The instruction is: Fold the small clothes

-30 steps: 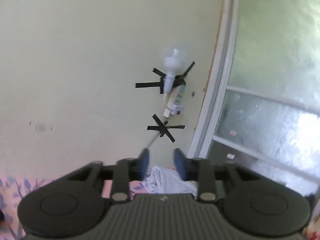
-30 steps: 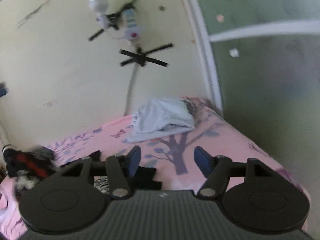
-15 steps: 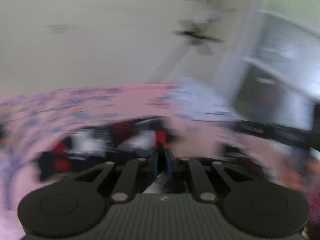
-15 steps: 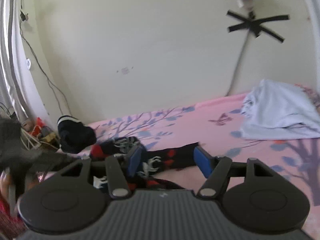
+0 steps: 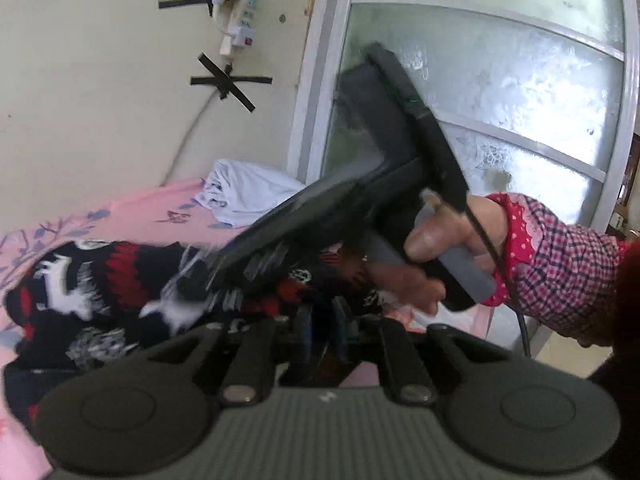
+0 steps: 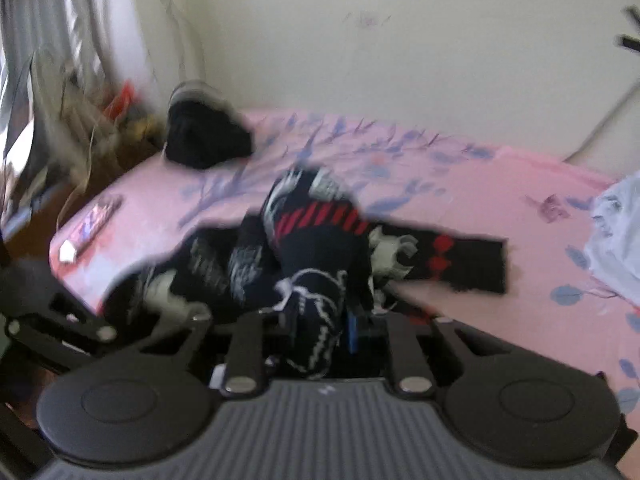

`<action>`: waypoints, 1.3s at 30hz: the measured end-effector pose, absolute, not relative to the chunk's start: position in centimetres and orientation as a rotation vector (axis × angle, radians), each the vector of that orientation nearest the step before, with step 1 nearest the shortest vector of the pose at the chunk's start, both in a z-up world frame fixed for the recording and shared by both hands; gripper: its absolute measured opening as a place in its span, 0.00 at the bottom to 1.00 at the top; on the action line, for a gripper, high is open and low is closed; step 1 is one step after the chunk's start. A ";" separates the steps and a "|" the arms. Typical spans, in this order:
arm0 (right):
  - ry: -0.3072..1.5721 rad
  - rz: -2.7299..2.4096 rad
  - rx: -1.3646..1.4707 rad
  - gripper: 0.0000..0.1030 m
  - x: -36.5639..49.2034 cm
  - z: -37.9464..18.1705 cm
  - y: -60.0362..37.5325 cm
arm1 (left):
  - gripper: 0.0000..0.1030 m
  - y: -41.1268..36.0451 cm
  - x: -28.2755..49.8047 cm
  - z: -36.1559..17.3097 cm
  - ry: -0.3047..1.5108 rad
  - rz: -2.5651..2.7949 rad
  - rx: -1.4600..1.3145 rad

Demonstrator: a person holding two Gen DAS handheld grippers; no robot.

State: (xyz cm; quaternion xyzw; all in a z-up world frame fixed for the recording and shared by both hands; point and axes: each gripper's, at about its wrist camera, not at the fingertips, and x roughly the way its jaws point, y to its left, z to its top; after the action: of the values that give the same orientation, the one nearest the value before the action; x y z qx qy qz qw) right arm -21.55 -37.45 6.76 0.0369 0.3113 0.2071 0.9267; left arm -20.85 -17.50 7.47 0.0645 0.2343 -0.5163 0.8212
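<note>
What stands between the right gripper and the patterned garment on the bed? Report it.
Nothing visible does. The patterned garment is already bunched between the fingers of the right gripper, whose jaws are closing on it. The black bundle and the white cloth lie apart from it on the pink sheet.

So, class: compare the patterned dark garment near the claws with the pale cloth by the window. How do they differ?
The patterned garment is dark navy with red and white motifs; the pale cloth is plain whitish blue. The patterned garment sprawls across the middle of the pink sheet with a fold between the right claw's pads; the pale cloth sits bunched at the far corner, untouched. Both are crumpled, not folded, on the same sheet.
</note>
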 end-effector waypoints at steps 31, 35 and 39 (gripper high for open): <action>0.531 0.528 -0.140 0.59 -31.6 4.8 -34.6 | 0.80 -19.9 -8.7 12.5 0.605 -0.892 0.193; 0.525 0.550 -0.260 0.62 -31.6 3.7 -32.6 | 0.76 -25.7 -9.0 10.9 0.629 -0.939 0.333; 0.545 0.512 -0.280 0.34 -30.9 2.9 -31.8 | 0.06 -28.1 -6.7 8.4 0.766 -0.873 0.364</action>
State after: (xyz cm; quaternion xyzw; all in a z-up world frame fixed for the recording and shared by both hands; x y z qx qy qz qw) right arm -30.90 -31.77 2.93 -0.1362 0.2654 0.2494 0.9213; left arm -6.73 -28.06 8.40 0.1712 0.3599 -0.4101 0.8204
